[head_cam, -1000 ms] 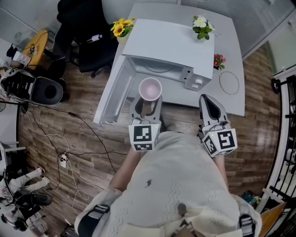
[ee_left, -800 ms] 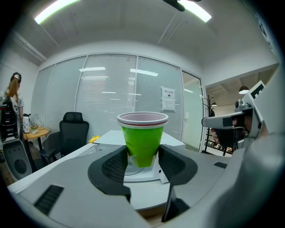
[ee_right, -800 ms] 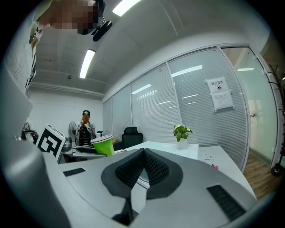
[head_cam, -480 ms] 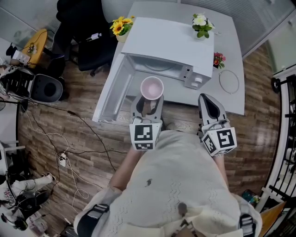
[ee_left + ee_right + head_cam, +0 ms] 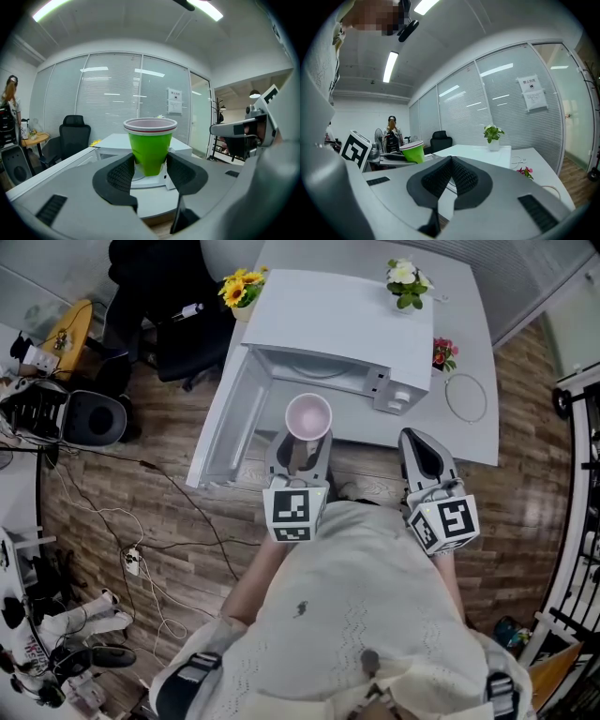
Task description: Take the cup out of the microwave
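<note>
The left tool [image 5: 300,448] pinches the green plastic cup with a pink inside [image 5: 307,416] low on its sides. The cup is upright, and nothing shows in it. At its three o'clock the right tool [image 5: 420,454] has its jaws pressed together on nothing.

The cup hangs just outside the mouth of the white microwave oven [image 5: 342,320]. The oven's open door [image 5: 228,423] juts out at the cup's nine o'clock, and a glass turntable [image 5: 314,379] lies inside.

Around the oven on the white surface [image 5: 469,324]:
- yellow sunflowers [image 5: 239,289] at eleven o'clock
- a white-flowered potted plant [image 5: 405,285] at one o'clock
- small red flowers [image 5: 442,354] and a thin cable loop [image 5: 466,395] at three o'clock

A black office chair [image 5: 169,324] stands beyond the door.
</note>
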Demonstrator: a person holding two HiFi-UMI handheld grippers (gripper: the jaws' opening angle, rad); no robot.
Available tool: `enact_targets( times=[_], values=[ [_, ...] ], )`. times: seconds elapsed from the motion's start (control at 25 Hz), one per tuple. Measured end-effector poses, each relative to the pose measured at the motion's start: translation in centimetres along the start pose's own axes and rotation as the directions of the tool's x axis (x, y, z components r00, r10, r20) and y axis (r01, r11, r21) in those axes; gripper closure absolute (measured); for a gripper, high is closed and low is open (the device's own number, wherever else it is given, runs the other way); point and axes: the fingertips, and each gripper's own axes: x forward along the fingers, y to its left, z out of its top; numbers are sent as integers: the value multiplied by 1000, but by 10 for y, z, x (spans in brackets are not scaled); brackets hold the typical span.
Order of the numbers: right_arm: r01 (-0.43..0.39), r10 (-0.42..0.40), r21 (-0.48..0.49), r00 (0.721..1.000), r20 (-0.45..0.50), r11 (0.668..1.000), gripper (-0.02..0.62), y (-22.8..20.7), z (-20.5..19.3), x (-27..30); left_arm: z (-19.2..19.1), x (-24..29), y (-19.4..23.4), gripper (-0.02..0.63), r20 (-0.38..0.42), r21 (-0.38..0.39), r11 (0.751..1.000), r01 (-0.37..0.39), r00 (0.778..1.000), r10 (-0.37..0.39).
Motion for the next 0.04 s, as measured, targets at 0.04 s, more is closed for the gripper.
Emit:
enact_targets(
  times=[0.04],
  values=[
    [0, 0, 2, 1000, -2, 1000, 589, -1, -2, 1, -1, 2, -1, 367, -3, -3, 1000, 1, 1000, -1]
  ],
)
